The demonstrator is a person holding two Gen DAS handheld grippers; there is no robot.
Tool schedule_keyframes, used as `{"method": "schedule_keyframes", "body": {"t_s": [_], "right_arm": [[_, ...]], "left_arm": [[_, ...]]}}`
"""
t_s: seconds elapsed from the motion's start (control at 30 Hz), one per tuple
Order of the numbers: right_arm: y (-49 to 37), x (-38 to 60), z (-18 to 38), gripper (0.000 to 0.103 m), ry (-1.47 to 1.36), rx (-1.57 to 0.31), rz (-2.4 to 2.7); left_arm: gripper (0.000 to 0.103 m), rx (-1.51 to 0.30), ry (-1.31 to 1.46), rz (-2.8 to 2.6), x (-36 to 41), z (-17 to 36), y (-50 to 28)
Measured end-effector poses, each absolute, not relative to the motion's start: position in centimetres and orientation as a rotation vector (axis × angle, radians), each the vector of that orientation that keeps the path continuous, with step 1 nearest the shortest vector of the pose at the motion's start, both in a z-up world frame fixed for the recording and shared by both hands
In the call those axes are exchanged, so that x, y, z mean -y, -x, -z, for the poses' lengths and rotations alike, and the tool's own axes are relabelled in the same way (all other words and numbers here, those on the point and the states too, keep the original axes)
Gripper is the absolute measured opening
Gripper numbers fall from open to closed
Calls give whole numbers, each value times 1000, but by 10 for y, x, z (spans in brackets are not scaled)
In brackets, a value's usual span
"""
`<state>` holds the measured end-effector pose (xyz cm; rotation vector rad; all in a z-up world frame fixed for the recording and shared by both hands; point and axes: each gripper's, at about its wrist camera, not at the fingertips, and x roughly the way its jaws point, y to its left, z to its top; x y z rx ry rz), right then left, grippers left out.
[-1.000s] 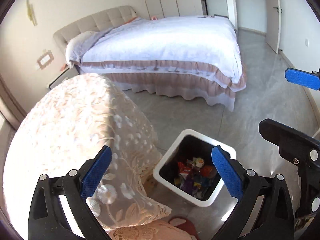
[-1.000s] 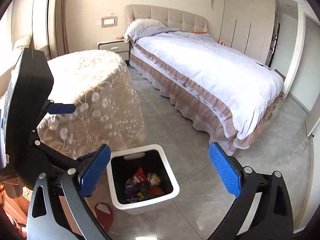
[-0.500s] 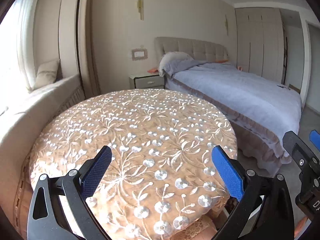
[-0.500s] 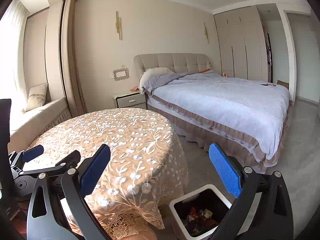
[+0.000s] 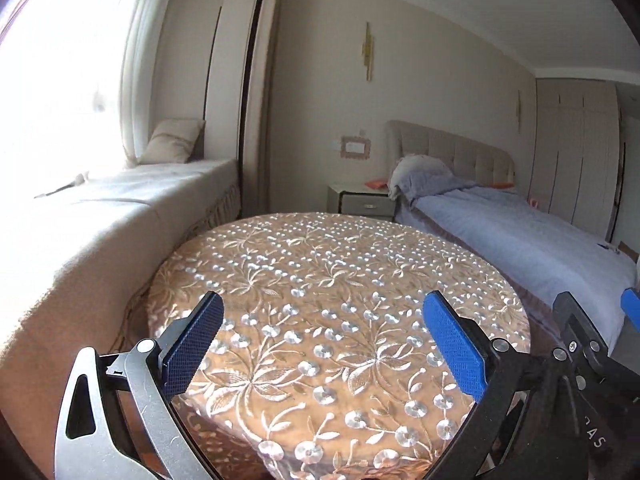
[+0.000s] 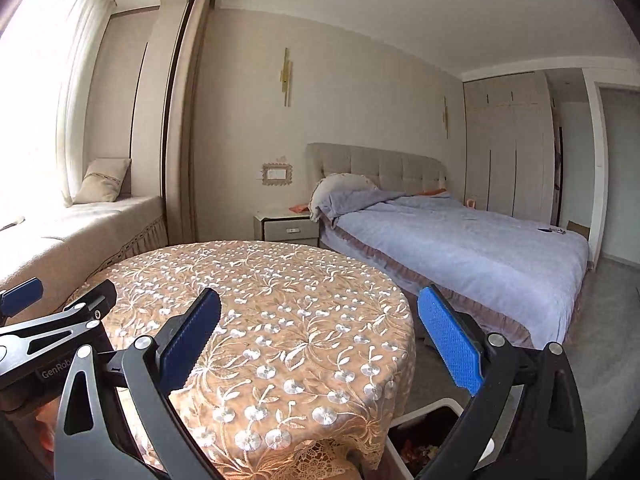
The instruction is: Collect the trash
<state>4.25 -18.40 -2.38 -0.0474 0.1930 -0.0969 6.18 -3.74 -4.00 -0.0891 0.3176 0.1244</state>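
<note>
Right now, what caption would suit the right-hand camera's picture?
Open right gripper above a lace-covered round table, trash bin at its foot, bed behind.

Bedroom, round table in front

A lace cloth [image 5: 332, 320] drapes the table; beyond stand a nightstand [image 6: 286, 226], a bed [image 6: 460, 248] (blue-grey cover) and a window seat [image 5: 120, 208].

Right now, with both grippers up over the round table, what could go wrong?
The lace tablecloth hangs loose near the trash bin, so an open left gripper or right gripper might snag it. The bin sits low behind the right gripper's finger, mostly hidden, so it could get bumped.
</note>
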Motion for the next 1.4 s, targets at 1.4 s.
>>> {"method": "schedule_keyframes", "body": {"t_s": [1.4], "right_arm": [[-33, 141, 27, 98, 79, -202, 132]], "left_arm": [[98, -298, 44, -208, 14, 38, -47]]}}
